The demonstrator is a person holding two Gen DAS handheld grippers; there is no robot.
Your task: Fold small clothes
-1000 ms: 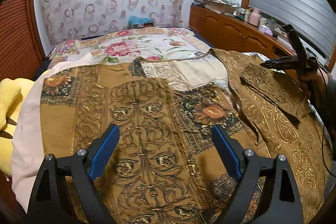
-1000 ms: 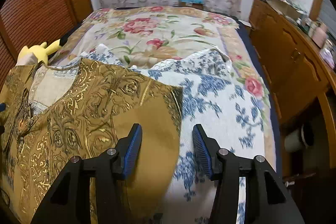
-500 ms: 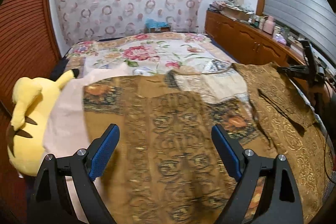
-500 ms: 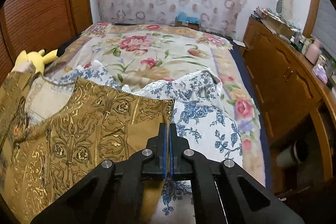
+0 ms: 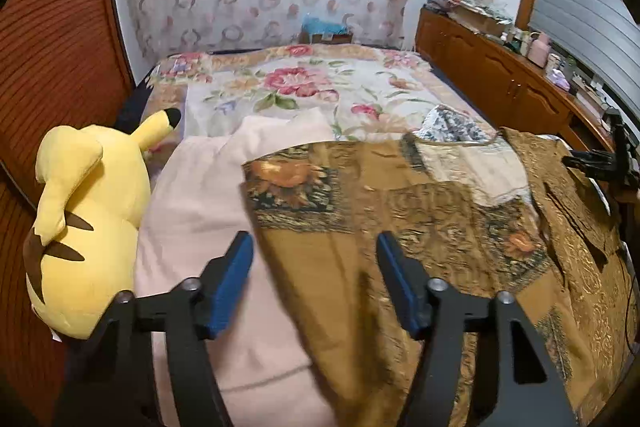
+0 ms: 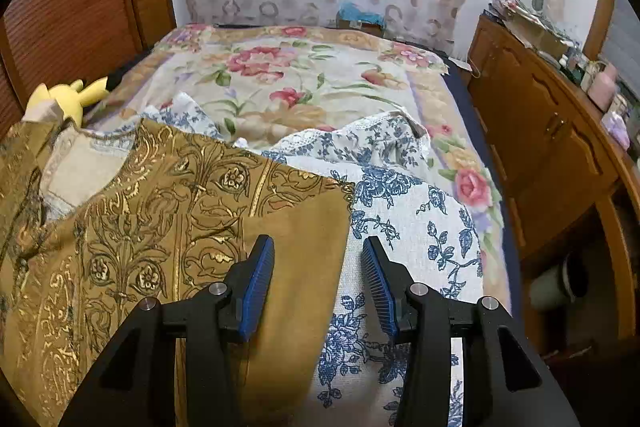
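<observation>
The mustard-brown gold-patterned garment [image 5: 400, 227] lies flat beneath your half-open, empty grippers: left gripper [image 5: 314, 279] just narrowing, right gripper [image 6: 318, 285] just reopening over its edge.

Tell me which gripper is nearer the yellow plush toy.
Left. The left gripper hovers right beside the yellow plush toy; the right gripper is at the brown patterned garment's far edge, toy distant.

garment [image 5: 360, 327]: near part blurred | dresser clutter [image 5: 540, 43]: too small to tell | mug [image 6: 560, 283]: half shadowed
</observation>
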